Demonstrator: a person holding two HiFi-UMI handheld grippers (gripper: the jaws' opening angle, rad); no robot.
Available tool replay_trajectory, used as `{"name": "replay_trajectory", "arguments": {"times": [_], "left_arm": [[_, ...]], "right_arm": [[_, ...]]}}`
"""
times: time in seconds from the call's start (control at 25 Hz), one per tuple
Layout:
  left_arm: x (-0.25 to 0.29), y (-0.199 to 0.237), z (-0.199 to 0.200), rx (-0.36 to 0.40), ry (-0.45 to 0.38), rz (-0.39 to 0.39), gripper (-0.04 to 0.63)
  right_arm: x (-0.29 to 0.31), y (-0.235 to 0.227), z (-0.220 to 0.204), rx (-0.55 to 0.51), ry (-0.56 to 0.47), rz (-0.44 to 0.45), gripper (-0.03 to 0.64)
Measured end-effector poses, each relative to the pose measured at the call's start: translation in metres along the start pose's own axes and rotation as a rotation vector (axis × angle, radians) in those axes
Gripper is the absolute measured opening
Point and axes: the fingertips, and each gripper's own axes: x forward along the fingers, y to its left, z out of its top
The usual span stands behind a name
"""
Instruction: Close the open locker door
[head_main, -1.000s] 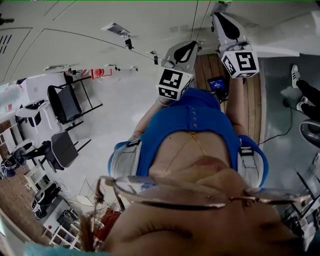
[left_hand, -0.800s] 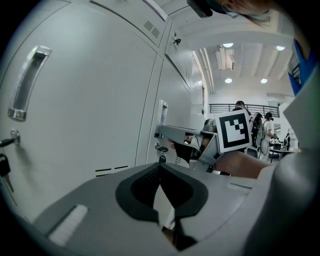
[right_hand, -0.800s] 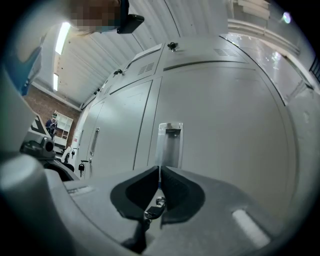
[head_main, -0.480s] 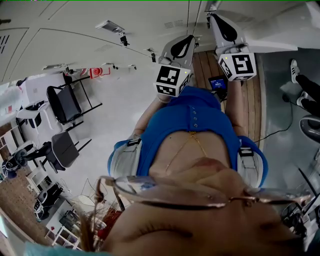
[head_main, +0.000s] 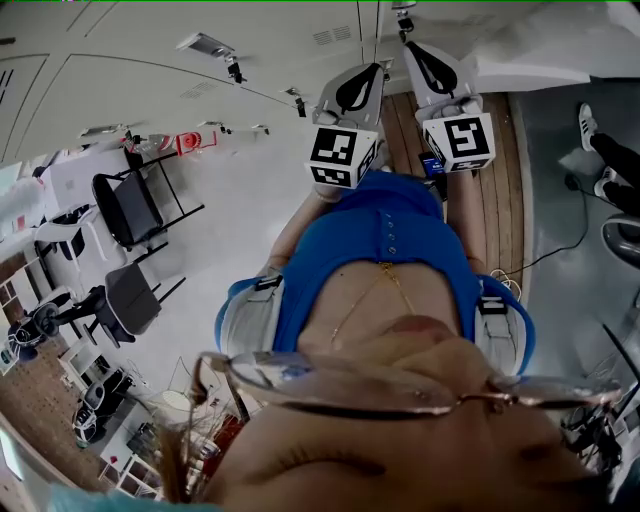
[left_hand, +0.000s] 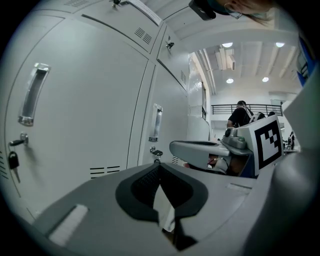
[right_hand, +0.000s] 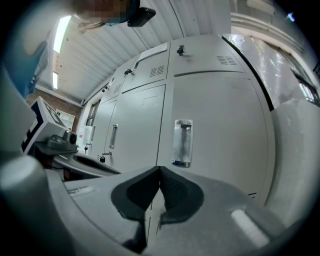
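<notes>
A row of grey locker doors (head_main: 150, 60) runs across the top of the head view. My right gripper (right_hand: 160, 170) is shut with nothing in it and points level at a grey door (right_hand: 220, 125) with a clear handle (right_hand: 182, 142); I cannot tell if that door sits flush. A pale panel (head_main: 540, 65) juts out to the right of my right gripper (head_main: 410, 45), and it may be the open door. My left gripper (left_hand: 160, 167) is shut and empty beside it (head_main: 375, 72), facing closed doors whose locks hold keys (left_hand: 12, 160).
Black chairs (head_main: 130, 210) and cluttered shelves stand at the left of the head view. A wooden floor strip (head_main: 500, 160), a cable and another person's shoes (head_main: 585, 160) lie at the right. A person (left_hand: 241, 114) stands far behind in the left gripper view.
In the head view my right gripper has moved up and to the left, closer to the lockers. The left gripper has shifted only slightly upward.
</notes>
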Motion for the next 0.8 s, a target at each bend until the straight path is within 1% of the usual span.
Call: {"name": "replay_trajectory", "arguments": {"times": [0.48, 0.8], "left_arm": [[-0.021, -0.018, -0.009, 0.002, -0.002, 0.048, -0.002], [-0.032, -0.031, -0.013, 0.005, -0.005, 0.058, -0.002]], "right_arm": [[-0.033, 0.03, -0.013, 0.006, 0.034, 0.019, 0.003], [-0.049, 0.042, -0.016, 0.015, 0.04, 0.039, 0.003]]}}
